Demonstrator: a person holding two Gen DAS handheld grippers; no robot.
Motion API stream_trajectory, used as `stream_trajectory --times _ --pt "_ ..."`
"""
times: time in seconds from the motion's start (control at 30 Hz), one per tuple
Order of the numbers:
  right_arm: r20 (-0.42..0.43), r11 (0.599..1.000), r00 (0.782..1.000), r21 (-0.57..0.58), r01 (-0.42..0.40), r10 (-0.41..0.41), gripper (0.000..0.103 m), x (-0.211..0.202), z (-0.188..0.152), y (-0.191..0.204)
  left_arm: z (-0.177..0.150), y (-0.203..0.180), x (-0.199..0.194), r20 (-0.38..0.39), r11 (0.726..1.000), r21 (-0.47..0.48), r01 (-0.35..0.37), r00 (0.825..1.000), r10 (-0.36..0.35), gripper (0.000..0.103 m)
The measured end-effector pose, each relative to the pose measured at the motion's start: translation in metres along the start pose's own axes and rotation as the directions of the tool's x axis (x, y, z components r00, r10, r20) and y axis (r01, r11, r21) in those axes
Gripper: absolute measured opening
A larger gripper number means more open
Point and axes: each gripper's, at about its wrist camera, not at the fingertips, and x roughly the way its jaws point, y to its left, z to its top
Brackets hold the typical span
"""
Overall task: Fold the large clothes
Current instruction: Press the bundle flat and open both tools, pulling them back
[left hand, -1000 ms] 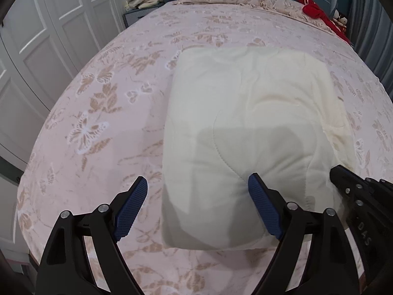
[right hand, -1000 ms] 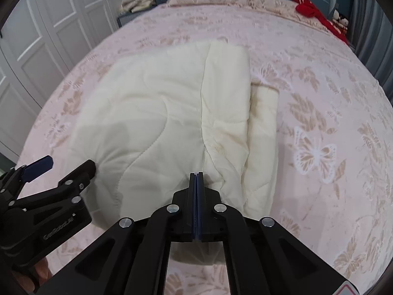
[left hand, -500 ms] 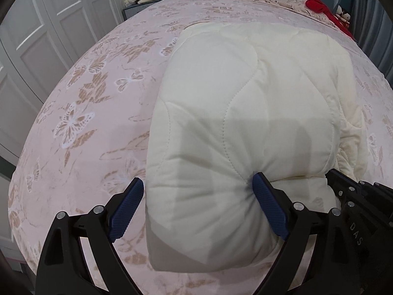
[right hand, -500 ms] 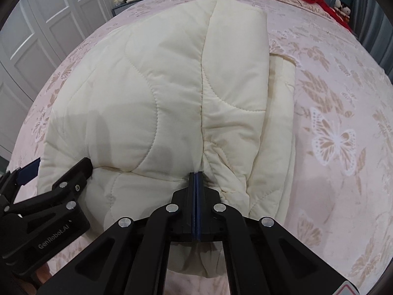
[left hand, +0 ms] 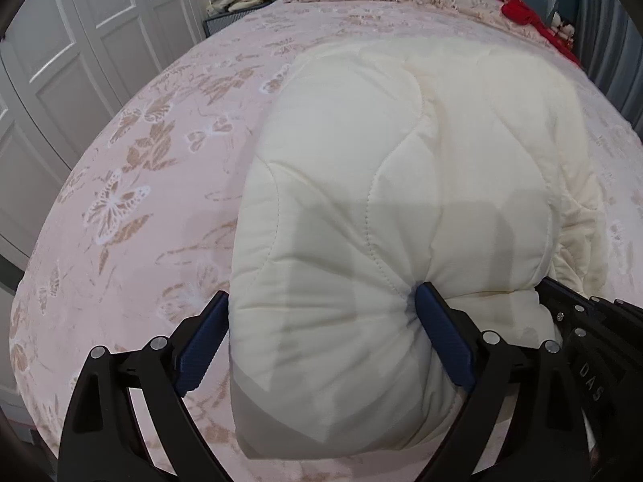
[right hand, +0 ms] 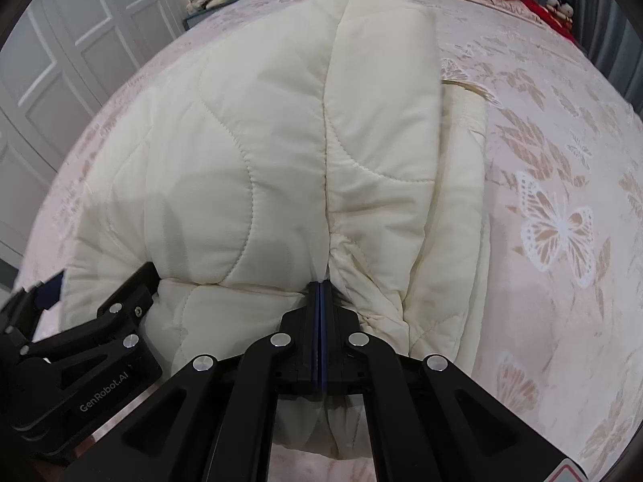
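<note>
The cream quilted jacket [left hand: 402,184] lies folded into a thick bundle near the foot edge of the bed [left hand: 132,184]. The left gripper [left hand: 321,325] stands wide around the bundle's near left corner, apparently letting go. The right gripper [right hand: 320,293] is pinched tight on the near edge. The fold looks nearly finished; next, the right must release and both withdraw without disturbing it.

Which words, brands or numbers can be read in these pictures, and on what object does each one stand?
"GenRobot.AI": on the black body of the left gripper, in the right wrist view.
"DAS": on the black body of the right gripper, in the left wrist view; any further letters are hidden.
No other text is readable.
</note>
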Motion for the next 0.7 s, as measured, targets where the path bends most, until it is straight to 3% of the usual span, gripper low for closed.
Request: stream_trajectory --times 0.13,0.33,0.5,0.7 --pt "0.037 0.997 0.999 0.059 -0.040 0.038 0.000 -0.045 -0.012 -0.004 -0.005 0.011 -0.040 0.029 1.000 -0.007 -0.006 1.000 0.007 0.090" --pt "0.116 0.998 0.993 0.061 -0.028 0.021 0.023 -0.111 -0.049 0.001 -0.030 0.009 -0.094 0.079 0.994 0.053 -0.099 0.992 0.095 0.089" --pt "0.199 0.999 0.980 0.043 -0.006 -0.002 0.051 -0.160 -0.079 0.005 -0.055 0.014 -0.131 0.098 0.997 0.026 -0.077 0.992 0.074 0.089" --pt "0.248 0.999 0.968 0.009 0.042 -0.043 0.059 -0.193 -0.114 0.015 -0.086 0.013 -0.167 0.119 0.998 0.016 -0.069 0.991 0.066 0.089"
